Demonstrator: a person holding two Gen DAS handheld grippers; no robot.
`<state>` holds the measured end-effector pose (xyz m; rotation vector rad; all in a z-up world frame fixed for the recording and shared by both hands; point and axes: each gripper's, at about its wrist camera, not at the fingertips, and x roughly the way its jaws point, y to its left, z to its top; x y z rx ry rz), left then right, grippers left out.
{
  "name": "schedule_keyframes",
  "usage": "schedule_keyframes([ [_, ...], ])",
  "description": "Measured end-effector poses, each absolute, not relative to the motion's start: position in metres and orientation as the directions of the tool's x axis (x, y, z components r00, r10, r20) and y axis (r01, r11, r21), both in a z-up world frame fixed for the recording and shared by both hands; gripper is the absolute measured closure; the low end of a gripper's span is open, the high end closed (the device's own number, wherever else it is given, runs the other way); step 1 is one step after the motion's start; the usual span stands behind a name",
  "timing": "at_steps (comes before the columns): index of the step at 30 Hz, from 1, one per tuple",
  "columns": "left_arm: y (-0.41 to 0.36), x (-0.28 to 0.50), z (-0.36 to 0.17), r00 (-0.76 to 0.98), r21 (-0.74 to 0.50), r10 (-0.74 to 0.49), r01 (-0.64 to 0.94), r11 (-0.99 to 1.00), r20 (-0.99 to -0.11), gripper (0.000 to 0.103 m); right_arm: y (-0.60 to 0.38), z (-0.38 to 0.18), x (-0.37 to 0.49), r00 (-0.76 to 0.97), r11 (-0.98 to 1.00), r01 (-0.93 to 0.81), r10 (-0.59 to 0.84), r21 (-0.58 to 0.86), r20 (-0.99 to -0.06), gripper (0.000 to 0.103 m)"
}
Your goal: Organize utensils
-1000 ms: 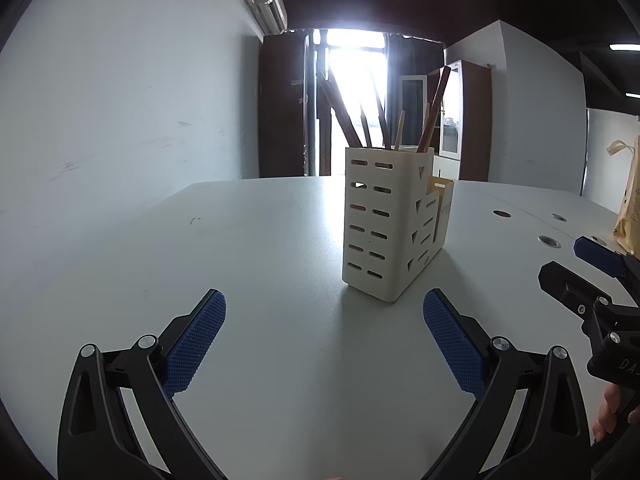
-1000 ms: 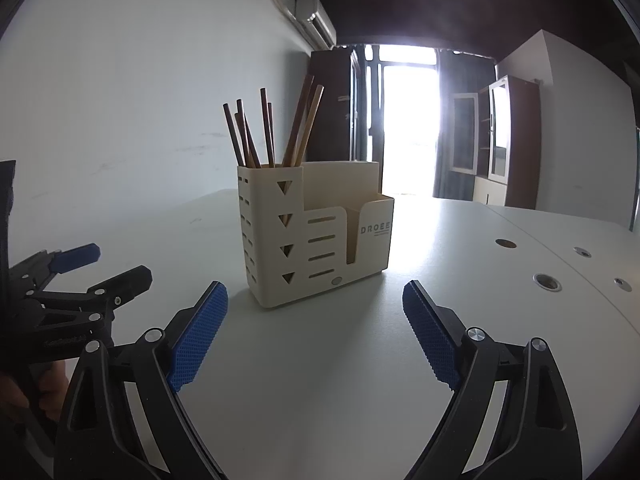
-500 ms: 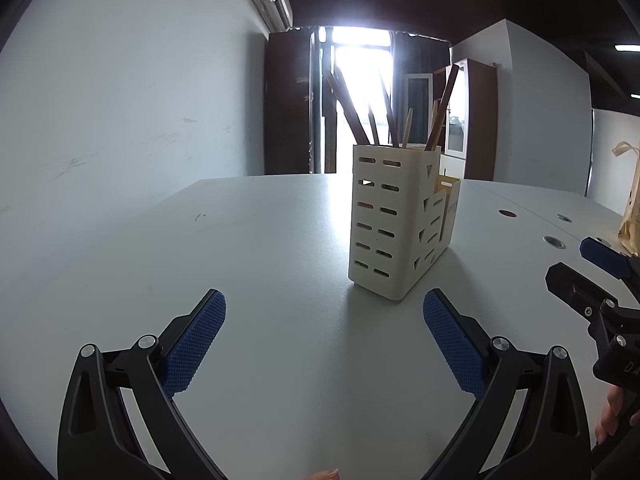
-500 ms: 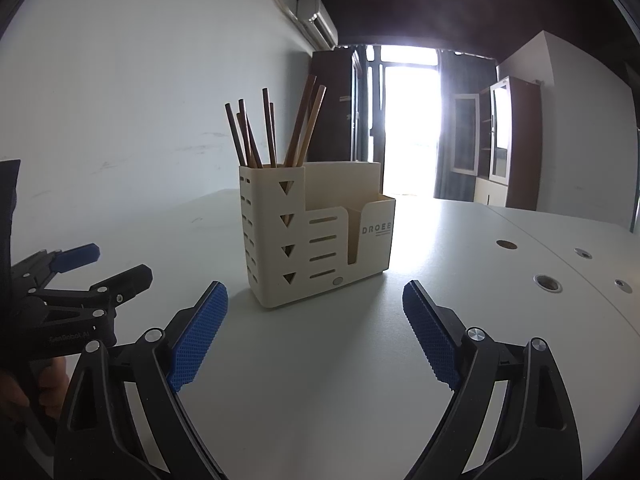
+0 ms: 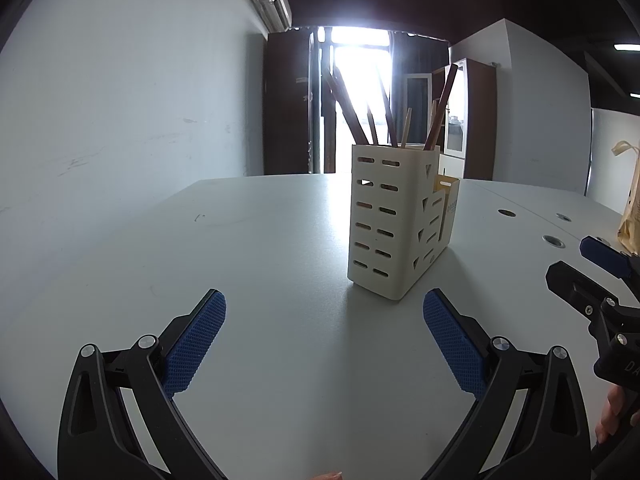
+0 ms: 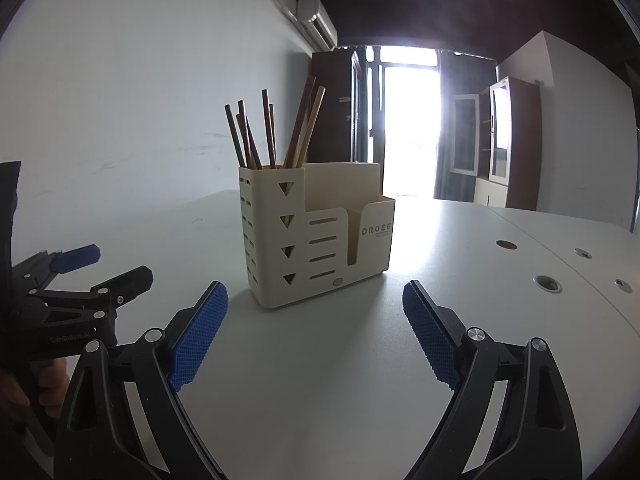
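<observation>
We take the cream utensil holder (image 6: 316, 236) as our landmark: it stands upright on the white bench (image 6: 328, 380), and every chopstick (image 6: 272, 136) we can see is already standing in its tall slotted compartment, leaning fanwise with long axes near vertical. The lower open pocket beside that compartment looks empty from here.

Our right gripper (image 6: 316, 340) sits in front of the holder's broad face, fingers spread wide and holding nothing; the holder lies dead ahead, centred between the blue pads. Our left gripper (image 5: 324, 344) faces the holder's narrow slotted end (image 5: 376, 224), also spread and empty, with the holder ahead and slightly to the right of its midline.

Both grippers are near the holder but not touching it. We judge neither clearly nearer. We see no loose utensil on the bench, so the sorting looks finished or nearly so.
</observation>
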<state>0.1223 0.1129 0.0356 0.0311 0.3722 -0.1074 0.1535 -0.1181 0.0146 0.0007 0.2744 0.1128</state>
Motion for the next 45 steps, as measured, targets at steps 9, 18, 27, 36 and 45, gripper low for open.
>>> schedule_keyframes([
  [9,0.1105,0.1228,0.0354,0.924,0.017,-0.121,0.137,0.99,-0.362,0.006,-0.1183,0.0146,0.1537,0.956,0.994,-0.111,0.111,0.016,-0.271,0.013],
  [18,0.1092,0.1233,0.0358,0.925,0.02,-0.12,0.136,0.991,-0.359,0.006,-0.1182,0.0145,0.1537,0.956,0.994,-0.111,0.111,0.016,-0.271,0.013],
  [27,0.1082,0.1239,0.0358,0.926,0.022,-0.12,0.137,0.99,-0.358,0.006,-0.1181,0.0146,0.1537,0.956,0.994,-0.111,0.111,0.016,-0.271,0.013],
  [36,0.1106,0.1248,0.0354,0.925,0.014,-0.111,0.125,0.992,-0.363,0.006,-0.1181,0.0147,0.1537,0.956,0.994,-0.111,0.111,0.016,-0.271,0.013],
  [45,0.1067,0.1234,0.0359,0.924,0.026,-0.132,0.151,0.988,-0.359,0.006,-0.118,0.0148,0.1538,0.956,0.994,-0.112,0.112,0.016,-0.271,0.013],
])
